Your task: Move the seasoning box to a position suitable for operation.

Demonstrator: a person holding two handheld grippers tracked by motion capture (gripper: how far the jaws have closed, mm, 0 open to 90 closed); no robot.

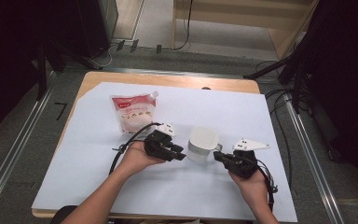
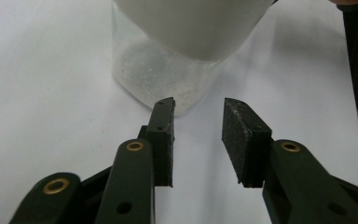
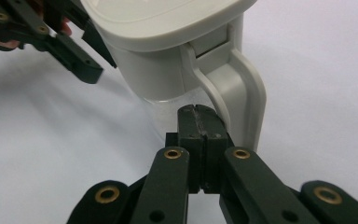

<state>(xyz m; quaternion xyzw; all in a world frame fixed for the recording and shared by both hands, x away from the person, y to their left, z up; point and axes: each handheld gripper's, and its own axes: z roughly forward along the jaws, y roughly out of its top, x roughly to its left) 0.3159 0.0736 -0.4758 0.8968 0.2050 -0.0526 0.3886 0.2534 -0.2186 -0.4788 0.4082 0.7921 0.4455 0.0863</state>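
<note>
Centrally, lidded jug (image 1: 203,143) between left gripper (image 1: 181,156), right gripper (image 1: 217,157).

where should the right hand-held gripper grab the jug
By the handle: the jug stands upright with its loop handle turned toward the right hand-held gripper, whose jaws are shut just in front of it. Probably open them and come in level from that side.

Jug (image 1: 202,143): white/pale grey lid + handle, clear body w/ whitish speckle inside. Pouch (image 1: 134,113): red top & edges, white label w/ pink print. Both grippers (image 1: 179,155) (image 1: 217,157) black; brass-coloured rivets on jaw arms, 2 white plates on top. Sheet (image 1: 98,177) white, tabletop (image 1: 121,78) light wood. Floor grey.
</note>
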